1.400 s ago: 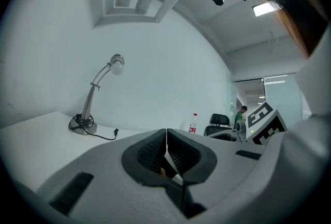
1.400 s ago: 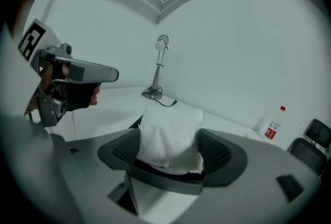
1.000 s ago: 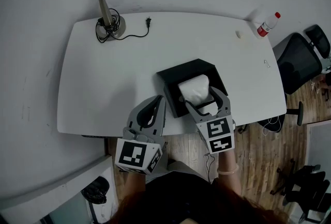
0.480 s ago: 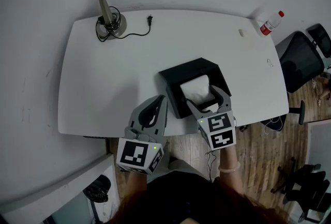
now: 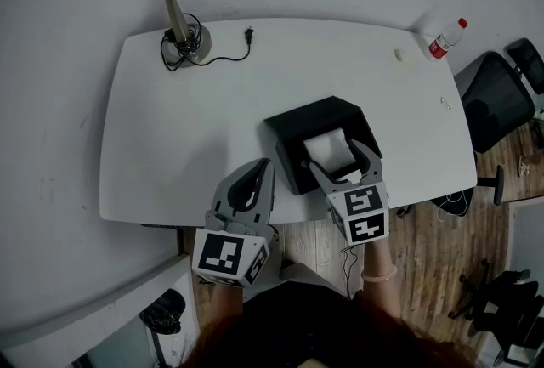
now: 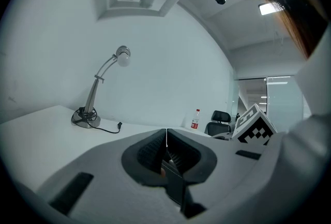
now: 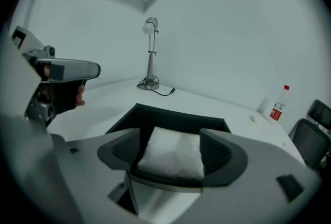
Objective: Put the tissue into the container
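While poised over the black container point(image 5: 310, 113), clamps the tissue point(image 7: 173, 153) in the jaws of the right gripper point(image 5: 334, 156); holds the left gripper point(image 6: 166, 140), jaws together and empty, at the edge of the surface point(image 5: 187, 128).

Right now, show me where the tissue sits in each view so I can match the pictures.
Head view: the tissue is right of centre, between the right tongs, over the black container.
Left gripper view: not in it.
Right gripper view: low centre, between the jaws.
Shared landmark: the desk lamp, in all three views.
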